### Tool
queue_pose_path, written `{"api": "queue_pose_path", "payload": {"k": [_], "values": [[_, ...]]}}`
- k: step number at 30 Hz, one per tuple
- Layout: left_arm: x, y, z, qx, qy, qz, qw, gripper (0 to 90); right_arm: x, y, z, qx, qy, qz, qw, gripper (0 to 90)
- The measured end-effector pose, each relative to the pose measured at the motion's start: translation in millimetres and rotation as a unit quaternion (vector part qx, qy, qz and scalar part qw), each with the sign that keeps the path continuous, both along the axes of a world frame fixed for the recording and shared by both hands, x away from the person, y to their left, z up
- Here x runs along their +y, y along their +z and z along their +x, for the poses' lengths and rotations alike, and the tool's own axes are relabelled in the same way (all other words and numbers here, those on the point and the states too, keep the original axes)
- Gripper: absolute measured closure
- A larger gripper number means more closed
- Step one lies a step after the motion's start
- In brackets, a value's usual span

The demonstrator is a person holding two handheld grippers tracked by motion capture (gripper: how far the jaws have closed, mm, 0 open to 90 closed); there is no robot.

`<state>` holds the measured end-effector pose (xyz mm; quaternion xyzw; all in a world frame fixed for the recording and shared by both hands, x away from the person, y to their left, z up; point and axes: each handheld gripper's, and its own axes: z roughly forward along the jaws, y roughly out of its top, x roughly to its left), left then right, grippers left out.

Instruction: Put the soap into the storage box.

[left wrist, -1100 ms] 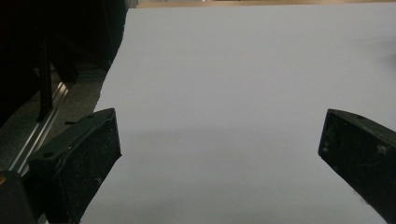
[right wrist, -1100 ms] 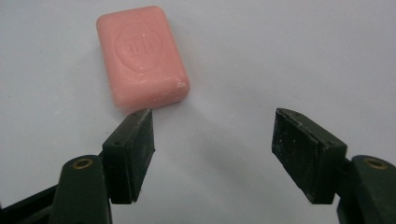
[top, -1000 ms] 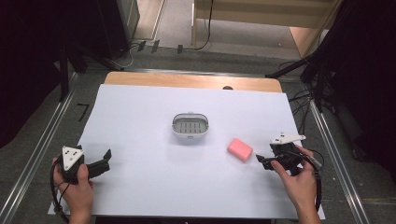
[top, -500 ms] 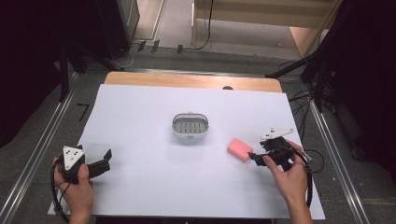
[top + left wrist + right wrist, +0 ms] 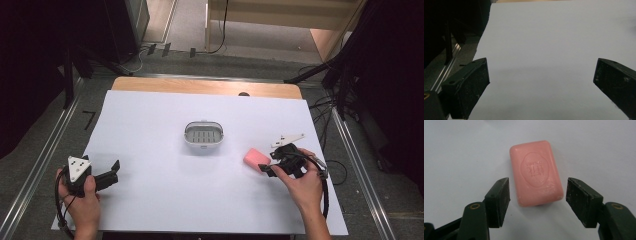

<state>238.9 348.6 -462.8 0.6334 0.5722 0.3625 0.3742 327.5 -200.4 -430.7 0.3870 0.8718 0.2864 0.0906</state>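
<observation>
- The right hand [image 5: 300, 182] comes in from the near edge of the worktop [image 5: 150, 125], towards its right side, with the forearm angled in and the right hand-held gripper [image 5: 266, 167] held low and pointing left at the pink soap bar [image 5: 256, 159].
- In the right gripper view the two black jaws stand one on each side of the soap bar's [image 5: 536, 172] near end. A narrow gap shows between each pad and the soap, so they are apart and not pressing on it. The jaws have just been closing, with the near end of the bar between them.
- The soap bar lies flat on the white sheet, right of the middle and closer to the near edge than the far one. Its stamped face is up. Its long axis runs along the line of the right hand-held gripper, slanting across the worktop, with the far end pointing away from the jaws.
- The left hand [image 5: 82, 192] rests at the near left corner, gripping the left hand-held gripper [image 5: 114, 170] level and pointing right across the sheet. Its jaws are wide apart, with only bare sheet [image 5: 549, 50] between them.
- A small grey soap dish [image 5: 203, 134] with a slotted floor sits near the middle of the worktop, just beyond the soap bar and to its left, well apart from both hands. It holds nothing that I can see.
</observation>
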Motion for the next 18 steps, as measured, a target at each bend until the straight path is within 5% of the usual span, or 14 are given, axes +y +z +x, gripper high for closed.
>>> {"api": "queue_pose_path", "payload": {"k": [18], "values": [[-0.6, -0.1, 0.8, 0.004, -0.003, 0.004, 1.0, 0.8, 26.1, -5.1, 18.8, 0.016, 0.017, -0.038, 0.999, 31.7]]}}
